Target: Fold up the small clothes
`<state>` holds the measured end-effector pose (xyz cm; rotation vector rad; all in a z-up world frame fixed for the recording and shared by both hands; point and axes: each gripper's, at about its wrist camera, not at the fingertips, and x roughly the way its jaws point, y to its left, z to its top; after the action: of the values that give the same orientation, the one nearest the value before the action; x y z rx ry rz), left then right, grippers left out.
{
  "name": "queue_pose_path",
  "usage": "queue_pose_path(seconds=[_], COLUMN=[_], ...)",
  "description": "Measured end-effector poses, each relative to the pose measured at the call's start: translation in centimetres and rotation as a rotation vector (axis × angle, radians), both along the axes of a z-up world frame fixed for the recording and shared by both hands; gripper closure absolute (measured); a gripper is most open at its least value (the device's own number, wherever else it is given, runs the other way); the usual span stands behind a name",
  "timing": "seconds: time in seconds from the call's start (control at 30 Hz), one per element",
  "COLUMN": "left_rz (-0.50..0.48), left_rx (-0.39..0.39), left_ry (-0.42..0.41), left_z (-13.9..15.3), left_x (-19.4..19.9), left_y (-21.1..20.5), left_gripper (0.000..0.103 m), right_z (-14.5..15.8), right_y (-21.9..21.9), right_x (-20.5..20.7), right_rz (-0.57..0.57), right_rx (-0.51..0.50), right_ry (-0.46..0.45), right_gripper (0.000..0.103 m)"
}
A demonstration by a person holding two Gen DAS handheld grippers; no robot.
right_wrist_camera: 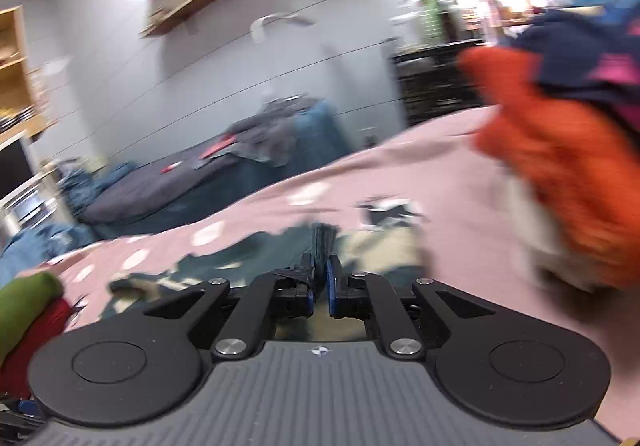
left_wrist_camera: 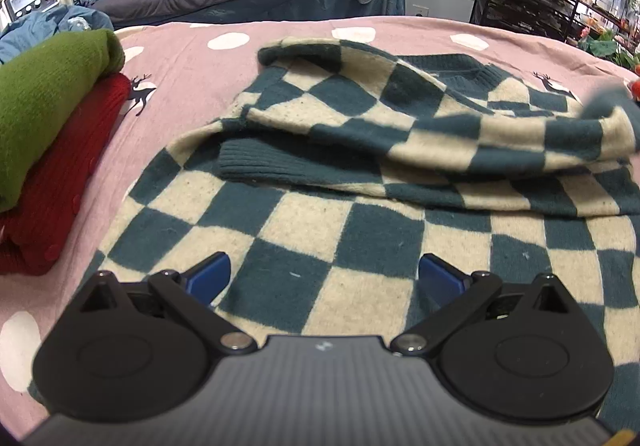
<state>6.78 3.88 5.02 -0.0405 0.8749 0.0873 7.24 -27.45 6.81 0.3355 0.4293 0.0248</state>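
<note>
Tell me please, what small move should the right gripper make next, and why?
Probably carry the pinched edge across the checkered sweater. The right gripper is shut on dark ribbed fabric, one sleeve already lies folded over, and the left gripper is open.

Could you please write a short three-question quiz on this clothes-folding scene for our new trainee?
1. True or false: the left tool stands open above the checked sweater.
2. Which folded garment lies on top in the stack beside the sweater? A) the green one B) the red one C) an orange one
3. Fill in: the right tool is shut on a dark ribbed edge of the ____.

Key
1. True: its blue fingers stand wide apart with nothing between them.
2. A: green lies on red.
3. Sweater: the ribbed knit sticks up between the nearly closed pads.
</note>
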Motion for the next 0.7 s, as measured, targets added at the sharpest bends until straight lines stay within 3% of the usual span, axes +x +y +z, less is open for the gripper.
queue_pose_path(seconds=[0.1, 0.23, 0.3, 0.47, 0.57, 0.63, 0.7], left_rz=[0.007, -0.002, 0.013, 0.098, 0.036, -0.009, -0.082], left_rx=[0.003, 0.029, 0.060, 0.095, 0.247, 0.302, 0.336], left_ry=[-0.023, -0.054, -0.098, -0.181, -0.154, -0.104, -0.069], left_z=[0.2, 1.1, 2.2, 4.5, 4.1, 3.2, 2.3], left_x=[0.2, 1.5, 2.7, 8.8, 13.6, 16.4, 18.6], left_y=[0.3, 1.1, 2.0, 5.3, 5.6, 5.8, 5.6], left_gripper=[0.001, 0.001, 0.001, 0.001, 0.012, 0.035, 0.039], right_z=[-0.9, -2.8, -2.9, -2.7, -2.8, -2.8, -2.8], right_y=[-1.0, -1.7, -1.8, -1.4, -1.3, -1.3, -1.6], right_x=[-2.3, -4.0, -4.6, -4.4, -4.4, -4.5, -4.6], right_rz=[-0.020, 0.079, 0.064, 0.081, 0.094, 0.099, 0.097], right_rx=[-0.089, -0.052, -0.055, -0.053, -0.040, -0.043, -0.038], right_ry=[0.071, 0.171, 0.158, 0.121, 0.128, 0.131, 0.132], right_gripper=[0.088, 0.082, 0.070, 0.065, 0.063, 0.063, 0.060])
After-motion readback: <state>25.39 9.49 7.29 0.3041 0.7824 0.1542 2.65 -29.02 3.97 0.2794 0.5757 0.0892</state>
